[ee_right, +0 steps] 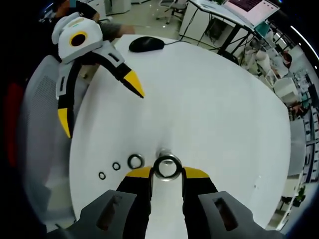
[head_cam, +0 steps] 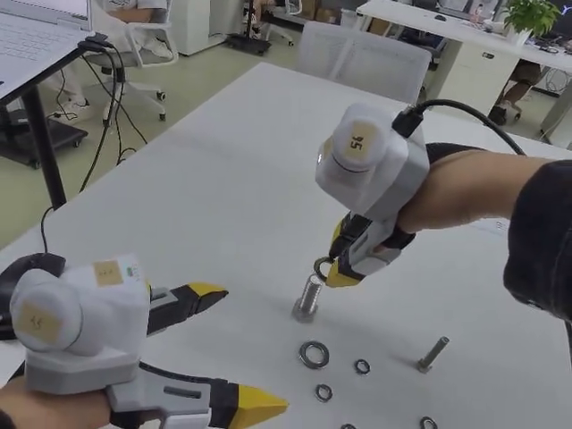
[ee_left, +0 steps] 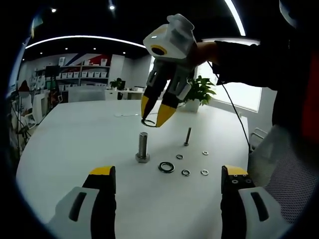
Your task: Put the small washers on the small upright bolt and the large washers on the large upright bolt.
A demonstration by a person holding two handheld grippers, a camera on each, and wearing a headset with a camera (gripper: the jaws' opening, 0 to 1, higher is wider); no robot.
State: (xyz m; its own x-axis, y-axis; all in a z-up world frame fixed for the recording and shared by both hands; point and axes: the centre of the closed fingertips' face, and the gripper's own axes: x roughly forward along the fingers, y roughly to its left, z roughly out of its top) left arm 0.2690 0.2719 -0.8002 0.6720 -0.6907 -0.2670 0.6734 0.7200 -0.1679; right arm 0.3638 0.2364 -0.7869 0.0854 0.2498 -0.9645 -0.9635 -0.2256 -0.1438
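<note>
My right gripper (head_cam: 332,272) is shut on a large washer (head_cam: 321,266), holding it just above the large upright bolt (head_cam: 308,298). In the right gripper view the washer (ee_right: 156,167) sits between the yellow fingertips (ee_right: 139,173). Another large washer (head_cam: 314,355) lies flat on the white table (head_cam: 232,179), with several small washers (head_cam: 362,366) beside it. The small upright bolt (head_cam: 433,354) stands to the right. My left gripper (head_cam: 241,350) is open and empty near the front edge. From the left gripper view I see the right gripper (ee_left: 153,120) over the large bolt (ee_left: 143,148), plus the small bolt (ee_left: 188,136).
A computer mouse (ee_right: 146,44) lies on the table behind the left gripper (ee_right: 99,105). A laptop (head_cam: 36,27) sits on a desk at far left, with cables hanging down. An office chair (head_cam: 362,58) stands at the table's far edge.
</note>
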